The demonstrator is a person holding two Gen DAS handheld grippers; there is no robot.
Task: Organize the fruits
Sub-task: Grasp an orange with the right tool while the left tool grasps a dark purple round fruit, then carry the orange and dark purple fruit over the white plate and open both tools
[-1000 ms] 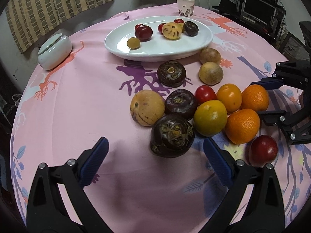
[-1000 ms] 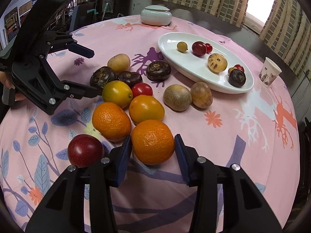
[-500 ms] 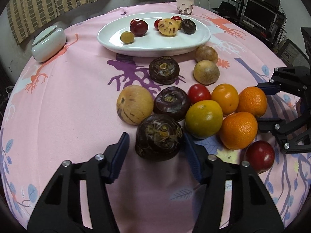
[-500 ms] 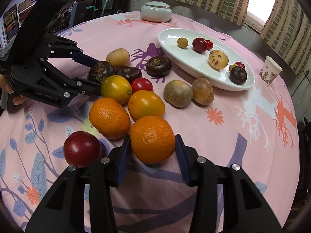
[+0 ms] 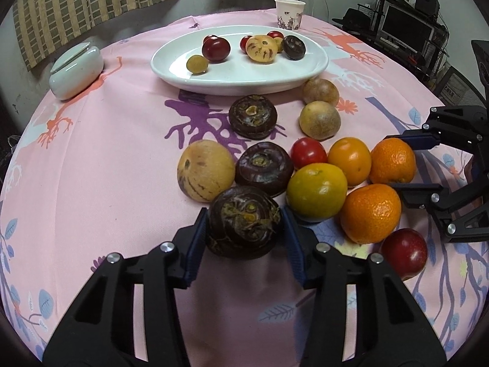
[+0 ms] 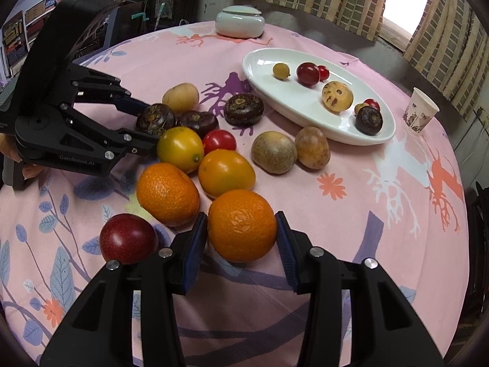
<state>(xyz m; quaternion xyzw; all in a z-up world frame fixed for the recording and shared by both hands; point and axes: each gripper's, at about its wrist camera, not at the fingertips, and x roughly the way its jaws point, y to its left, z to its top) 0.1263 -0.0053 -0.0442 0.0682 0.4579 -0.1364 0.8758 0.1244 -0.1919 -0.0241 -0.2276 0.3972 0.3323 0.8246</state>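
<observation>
Two grippers work the fruit pile beside the white oval plate (image 5: 308, 75). The left gripper (image 5: 244, 232) is clamped on a dark purple, rough-skinned fruit (image 5: 244, 221), both blue pads pressed to its sides; that fruit sits at the end of the pile farthest from the plate, just beside a tan speckled fruit (image 5: 206, 174) and a second dark purple fruit (image 5: 264, 168). A third dark purple fruit (image 5: 253, 116) lies just short of the plate's near rim.

The right gripper (image 6: 242, 234) has an orange (image 6: 242, 224) between its fingers; the left pad touches the peel, while whether the right pad touches cannot be told. This orange rests on the pink patterned tablecloth (image 6: 351, 229), well apart from the plate, beside a second orange (image 6: 167, 193) and near a red plum (image 6: 128, 238).

Between these and the plate lie a yellow-green citrus (image 6: 180, 149), an orange-yellow fruit (image 6: 226, 172), a small red tomato (image 6: 219, 141) and two brown round fruits (image 6: 274, 152), the latter close to the plate's rim.

On the plate sit several pieces: a small yellow-green fruit (image 6: 281, 71), a dark red fruit (image 6: 308, 74), a tan speckled melon-like fruit (image 6: 337, 96) and a small dark purple one (image 6: 369, 120). Beyond the plate stand a paper cup (image 6: 420, 115) and a lidded white ceramic container (image 6: 240, 21).
</observation>
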